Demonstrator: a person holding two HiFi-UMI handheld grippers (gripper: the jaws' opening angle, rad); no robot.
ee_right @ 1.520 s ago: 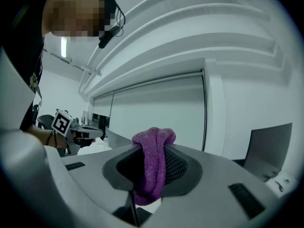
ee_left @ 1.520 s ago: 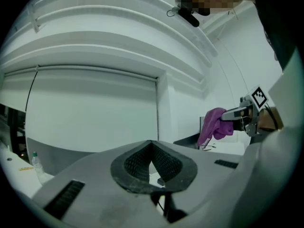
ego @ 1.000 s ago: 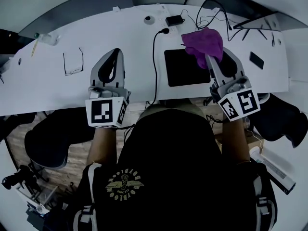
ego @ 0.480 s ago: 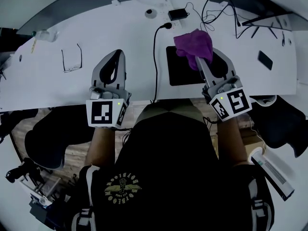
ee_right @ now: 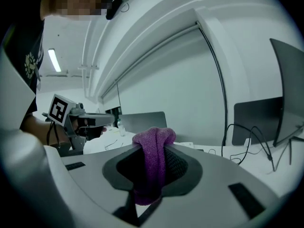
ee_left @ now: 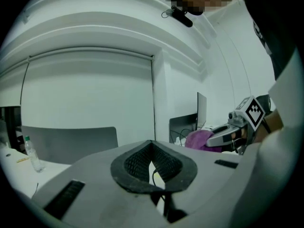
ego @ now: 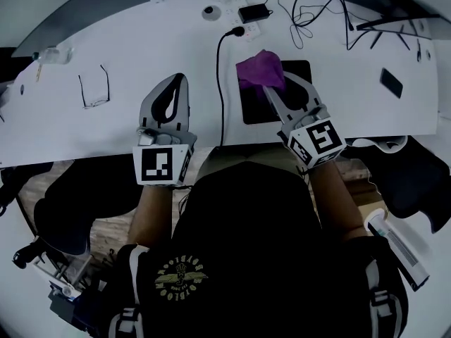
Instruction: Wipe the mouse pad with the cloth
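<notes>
**Head view.**
- Worktop (ego: 141,48): one, white.
- Mouse pad (ego: 299,72): one, black, lying flat right of centre.
- Cloth (ego: 257,67): one, purple, bunched. It sits over the pad's far left corner, at the tips of the right gripper (ego: 266,86).
- Right gripper: reaches in slantwise across the pad from the near edge.
- Left gripper (ego: 173,83): rests on bare worktop, well apart from pad and cloth.
- Black cable (ego: 220,83): one, running between the two grippers.
- Glasses (ego: 94,90): one pair, at far left.
- Bottle (ego: 53,53): one, beyond the glasses.
- Power adapter (ego: 252,13): one, at the far edge.

**Left gripper view.**
- Left gripper (ee_left: 152,144): jaws together, tips meeting, nothing between them. White worktop and a strip of cable show through the gap behind the tips.
- Cloth (ee_left: 202,139): off to the right, apart from these jaws, at the nose of the right gripper (ee_left: 223,137).
- Bottle (ee_left: 32,153): upright at far left.

**Right gripper view.**
- Right gripper (ee_right: 152,148): jaws clamped on the cloth (ee_right: 153,160).
- Cloth: pinched between the pads. One fold bulges above the tips and the rest hangs down between the jaws.
- Left gripper (ee_right: 107,120): one, at left, clear of the cloth.
- Mouse pad: not visible here.
</notes>
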